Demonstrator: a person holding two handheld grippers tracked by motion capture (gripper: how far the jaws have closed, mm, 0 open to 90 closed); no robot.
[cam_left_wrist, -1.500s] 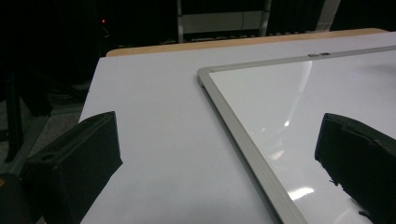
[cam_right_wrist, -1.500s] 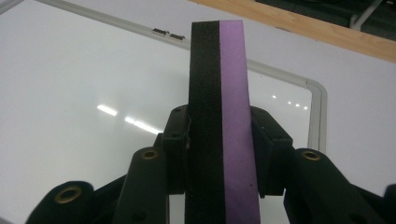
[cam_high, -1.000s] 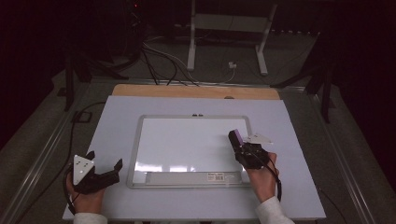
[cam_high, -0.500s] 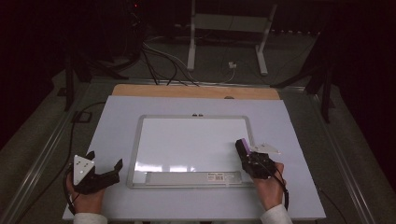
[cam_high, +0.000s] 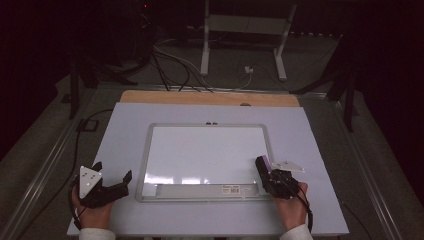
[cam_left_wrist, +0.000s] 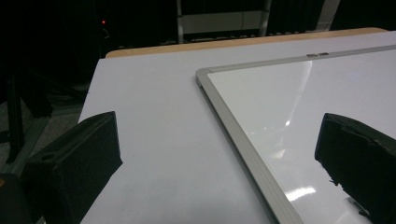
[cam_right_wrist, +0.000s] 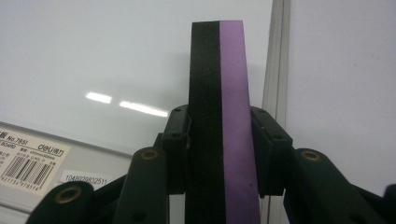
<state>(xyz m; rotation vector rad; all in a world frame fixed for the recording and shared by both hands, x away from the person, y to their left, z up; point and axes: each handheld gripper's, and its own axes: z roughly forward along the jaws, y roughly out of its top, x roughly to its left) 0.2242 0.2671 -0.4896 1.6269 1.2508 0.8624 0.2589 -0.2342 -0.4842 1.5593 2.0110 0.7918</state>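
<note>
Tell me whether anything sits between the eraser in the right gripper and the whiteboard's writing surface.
Nothing visible does. The right gripper is shut on the black-and-purple foam eraser, held at the right edge of the silver-framed whiteboard. The white surface beside it is bare, apart from the barcode label on the bottom tray.

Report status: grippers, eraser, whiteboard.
Left gripper open, off the whiteboard. Right gripper shut on eraser over board's right edge. Nothing in the way.

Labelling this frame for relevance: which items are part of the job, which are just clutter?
In the job:
- eraser, black and purple, clamped in the right tongs
- whiteboard, flat on the table

Lying about:
- left tongs, open, idle beside the board
- cables on the floor
- metal stand behind
</note>
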